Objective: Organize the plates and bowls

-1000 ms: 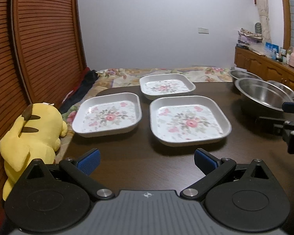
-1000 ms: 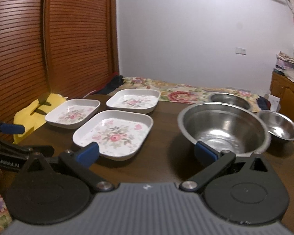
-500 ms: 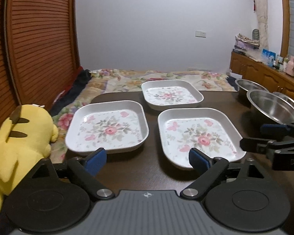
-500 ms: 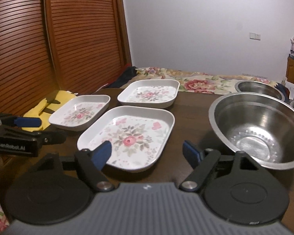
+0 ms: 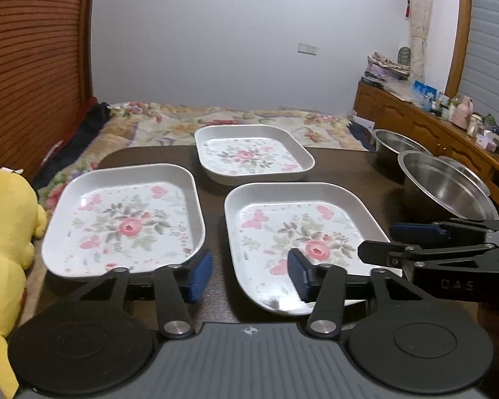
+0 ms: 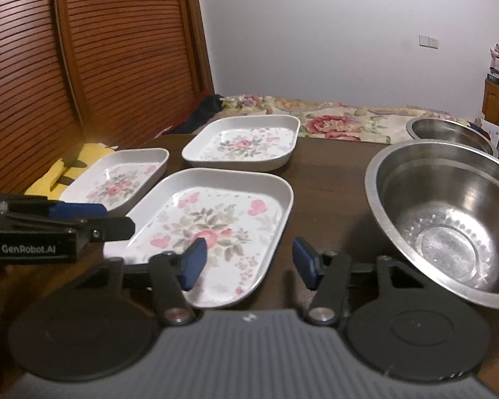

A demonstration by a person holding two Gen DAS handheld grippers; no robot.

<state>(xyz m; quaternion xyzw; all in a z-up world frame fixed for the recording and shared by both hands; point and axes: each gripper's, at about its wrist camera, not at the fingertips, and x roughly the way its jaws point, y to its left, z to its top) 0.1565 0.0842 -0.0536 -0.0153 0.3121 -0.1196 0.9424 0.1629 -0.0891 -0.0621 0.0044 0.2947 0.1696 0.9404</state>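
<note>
Left wrist view, gripper: the left gripper [image 5: 251,276] has come forward and low over the dark brown wooden table [image 5: 213,222]; its blue-padded jaws stand apart with nothing between them, narrower than a second ago
Left wrist view, plates: three white rectangular floral-print plates lie separately, none stacked: the near-left plate [image 5: 124,221], the near-right plate [image 5: 302,236] and the far plate [image 5: 252,154]; the left pad now sits at the near-left plate's near corner, the right pad over the near-right plate
Left wrist view, bowls: the large stainless steel bowl [image 5: 445,189] stands at the right, a smaller steel bowl [image 5: 396,141] behind it, a third rim just beyond
Left wrist view, surroundings: a yellow plush toy [image 5: 6,232] lies off the table's left edge
Right wrist view, gripper: the right gripper [image 6: 248,262] has also closed in, jaws parted and empty, left pad over the near-right plate [image 6: 213,229], with the large bowl [image 6: 449,222] just to its right
Right wrist view, other arm: the left gripper [image 6: 66,222] reaches in from the left beside the near-left plate [image 6: 119,179]
Meaning for the task: both tools have approached the plates; stacking has not begun, and a first grasp of a plate rim looks near
</note>
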